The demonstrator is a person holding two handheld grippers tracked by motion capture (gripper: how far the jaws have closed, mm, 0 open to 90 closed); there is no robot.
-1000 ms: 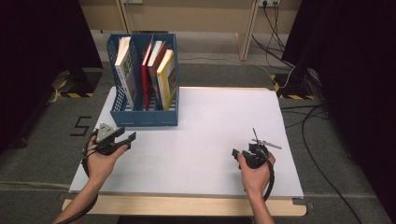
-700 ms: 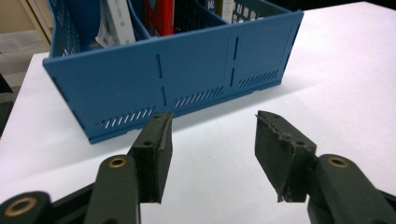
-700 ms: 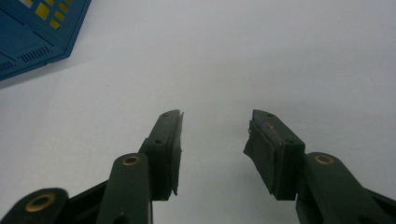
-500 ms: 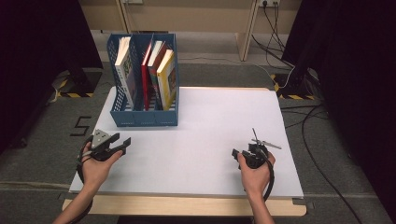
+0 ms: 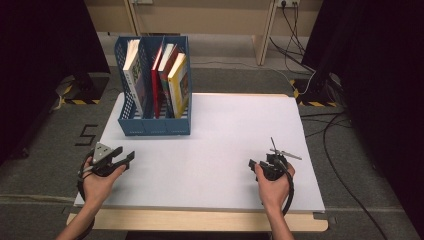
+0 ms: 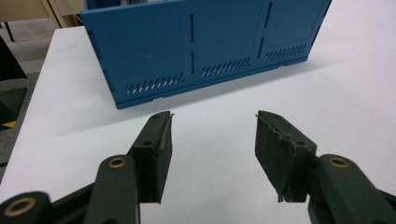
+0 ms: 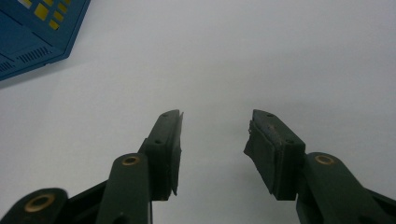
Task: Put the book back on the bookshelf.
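— blue file rack sits at the far left of the white table, books upright in its slots.
— and the claws?
— left gripper hangs just short of the rack's front wall, jaws apart, nothing between them. right gripper rests well off to the side, also spread and empty.
— so what's the trick?
— i'd guess: come in over a book's top edge, square to the spine, then pinch.

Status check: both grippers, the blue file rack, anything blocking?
Left gripper open, empty, facing blue file rack. Right gripper open, empty, over bare table. Books upright in rack. Nothing in the way.
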